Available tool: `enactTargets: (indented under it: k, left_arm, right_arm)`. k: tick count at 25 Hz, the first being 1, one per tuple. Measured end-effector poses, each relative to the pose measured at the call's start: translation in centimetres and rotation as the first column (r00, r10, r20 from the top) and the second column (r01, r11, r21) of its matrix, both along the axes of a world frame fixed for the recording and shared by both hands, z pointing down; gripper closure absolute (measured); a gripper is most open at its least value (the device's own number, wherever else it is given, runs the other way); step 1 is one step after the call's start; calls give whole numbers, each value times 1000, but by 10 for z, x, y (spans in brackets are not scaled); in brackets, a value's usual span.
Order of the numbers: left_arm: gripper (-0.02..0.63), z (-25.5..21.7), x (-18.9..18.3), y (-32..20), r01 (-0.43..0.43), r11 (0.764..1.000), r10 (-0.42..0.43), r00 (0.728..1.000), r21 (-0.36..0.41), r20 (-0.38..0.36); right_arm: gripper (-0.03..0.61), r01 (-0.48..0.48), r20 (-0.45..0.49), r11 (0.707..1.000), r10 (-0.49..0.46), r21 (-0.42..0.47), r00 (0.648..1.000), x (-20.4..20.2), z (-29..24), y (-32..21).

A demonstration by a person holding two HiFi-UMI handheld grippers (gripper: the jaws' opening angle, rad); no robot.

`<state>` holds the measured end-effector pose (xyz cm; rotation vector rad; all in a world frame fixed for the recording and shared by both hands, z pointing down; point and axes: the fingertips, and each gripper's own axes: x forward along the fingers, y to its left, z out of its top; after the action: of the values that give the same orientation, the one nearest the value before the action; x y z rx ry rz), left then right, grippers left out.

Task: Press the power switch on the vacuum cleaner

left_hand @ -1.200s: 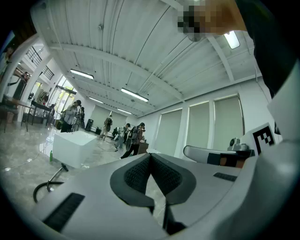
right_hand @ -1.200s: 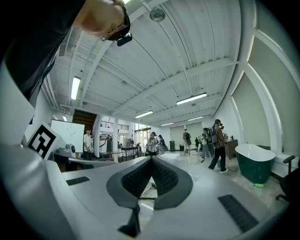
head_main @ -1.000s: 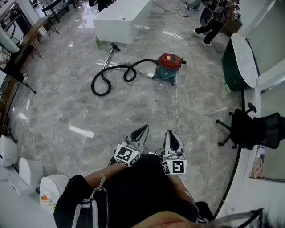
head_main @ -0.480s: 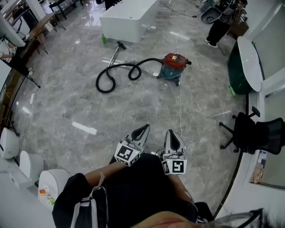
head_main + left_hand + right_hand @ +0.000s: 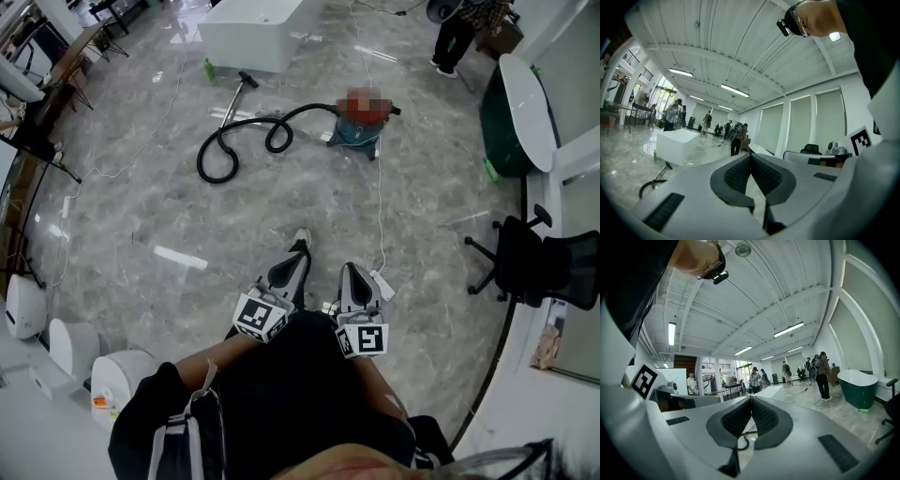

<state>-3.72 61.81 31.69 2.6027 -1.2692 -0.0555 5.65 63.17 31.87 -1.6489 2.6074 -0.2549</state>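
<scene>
The vacuum cleaner (image 5: 360,127), a teal drum with a red top under a blurred patch, stands on the marble floor far ahead in the head view. Its black hose (image 5: 228,153) loops to the left and ends in a metal wand (image 5: 234,98). My left gripper (image 5: 295,253) and right gripper (image 5: 348,274) are held side by side close to the body, well short of the vacuum. In the left gripper view the left gripper (image 5: 750,169) is shut on nothing. My right gripper (image 5: 751,412) is shut too, also with nothing held. No switch can be made out.
A white power cable (image 5: 379,211) runs from the vacuum to a plug (image 5: 382,284) beside my right gripper. A white block (image 5: 246,37) stands at the back, a green tub (image 5: 511,112) and a black office chair (image 5: 539,267) at the right. A person (image 5: 822,375) stands far off.
Both grippers stay shut in front of the body. The view has shifted, so the vacuum sits a little higher in the frame, and the cable's plug now shows next to my right gripper.
</scene>
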Motion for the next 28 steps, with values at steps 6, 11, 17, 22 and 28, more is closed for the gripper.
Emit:
enactTargets:
  k: [6, 11, 17, 22, 28]
  left_arm:
    - [595, 2, 18, -30, -31, 999, 30, 998, -26, -49]
    - [595, 5, 44, -70, -75, 997, 74, 995, -14, -62]
    - [595, 14, 54, -150, -70, 997, 67, 994, -34, -89]
    - [595, 1, 56, -234, -78, 997, 77, 992, -9, -99]
    - [595, -22, 62, -302, -130, 987, 133, 991, 97, -28]
  right_arm:
    - [563, -39, -29, 998, 38, -58, 999, 22, 13, -13]
    - [563, -111, -42, 991, 108, -73, 993, 53, 14, -49]
    - [563, -123, -70, 990, 118, -74, 991, 68, 12, -121]
    - [563, -89, -88, 995, 84, -43, 992, 58, -6, -203]
    - [563, -133, -64, 989, 129, -69, 990, 64, -11, -297]
